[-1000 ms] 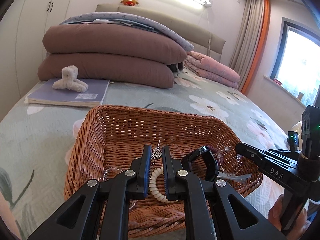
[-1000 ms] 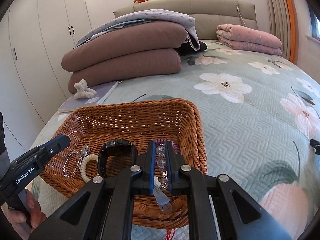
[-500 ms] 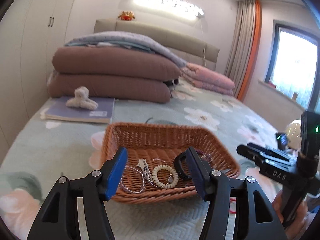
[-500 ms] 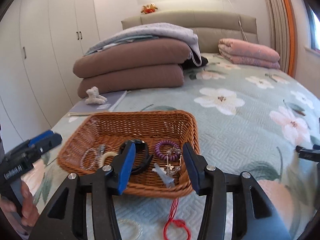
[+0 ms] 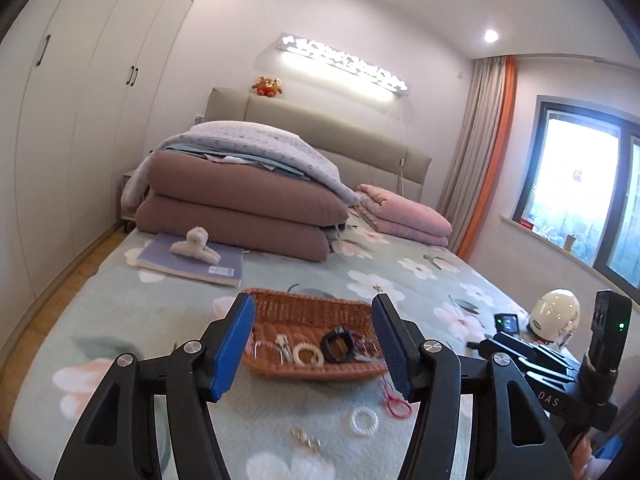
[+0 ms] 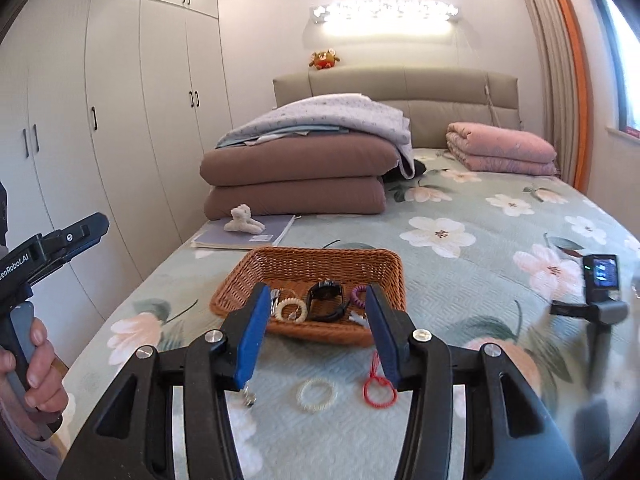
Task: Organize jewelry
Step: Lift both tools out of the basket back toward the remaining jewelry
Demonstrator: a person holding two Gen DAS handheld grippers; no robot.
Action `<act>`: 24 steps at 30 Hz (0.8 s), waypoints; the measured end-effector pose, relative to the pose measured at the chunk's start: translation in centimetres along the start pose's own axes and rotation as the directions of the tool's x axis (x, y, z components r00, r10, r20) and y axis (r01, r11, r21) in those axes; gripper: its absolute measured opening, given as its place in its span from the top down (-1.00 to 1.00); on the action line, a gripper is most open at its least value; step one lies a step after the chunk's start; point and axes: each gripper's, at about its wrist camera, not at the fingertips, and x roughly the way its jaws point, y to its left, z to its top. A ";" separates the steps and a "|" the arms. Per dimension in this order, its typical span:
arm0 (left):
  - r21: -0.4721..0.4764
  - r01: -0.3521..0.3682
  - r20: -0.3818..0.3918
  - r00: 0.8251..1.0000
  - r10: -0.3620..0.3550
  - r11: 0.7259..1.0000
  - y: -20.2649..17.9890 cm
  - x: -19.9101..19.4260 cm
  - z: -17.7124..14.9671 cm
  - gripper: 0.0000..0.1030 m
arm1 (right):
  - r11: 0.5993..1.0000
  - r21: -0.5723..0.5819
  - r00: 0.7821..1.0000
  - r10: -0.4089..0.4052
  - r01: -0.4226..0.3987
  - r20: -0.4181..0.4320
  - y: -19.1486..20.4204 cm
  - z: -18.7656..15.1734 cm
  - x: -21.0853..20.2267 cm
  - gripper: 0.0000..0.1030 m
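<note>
A brown wicker basket (image 5: 308,312) (image 6: 320,260) sits on the bed. It holds a black watch (image 6: 326,294), a cream bead bracelet (image 6: 291,309), a purple bracelet (image 6: 359,295) and silver pieces. On the quilt in front of the basket lie a white bead ring (image 5: 365,421) (image 6: 315,394), a red cord loop (image 5: 397,402) (image 6: 379,390) and small silver earrings (image 5: 307,440). My left gripper (image 5: 314,346) is open and empty, held back above the quilt. My right gripper (image 6: 316,330) is open and empty too.
A notebook with a fluffy white hair claw (image 5: 195,245) lies behind the basket. Folded brown quilts (image 5: 240,212) and a pink blanket (image 5: 402,216) are stacked near the headboard. A small camera on a stand (image 6: 600,280) stands at the right. A white helmet (image 5: 554,314) is at the bed's right edge.
Both grippers opened, dropped their pieces into the basket and pulled back and up, away from the basket. The loose pieces on the quilt have come into view.
</note>
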 end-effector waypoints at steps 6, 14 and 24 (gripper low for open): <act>-0.053 0.037 -0.047 0.998 -0.039 0.998 0.0 -4.8 -3.8 -0.21 | 1.000 0.015 1.000 -0.012 0.013 -0.025 1.1 -2.8 -4.7 -0.01; -0.116 0.062 -0.128 0.989 -0.077 0.991 0.8 -6.8 -8.4 -0.21 | 0.997 -0.014 0.995 -0.071 0.070 -0.068 1.9 -5.7 -8.0 -0.01; -0.131 0.057 -0.237 0.968 -0.087 0.990 0.3 -1.1 -11.7 -0.03 | 0.994 0.030 0.987 -0.096 0.101 -0.127 -1.2 -8.9 -4.9 -0.01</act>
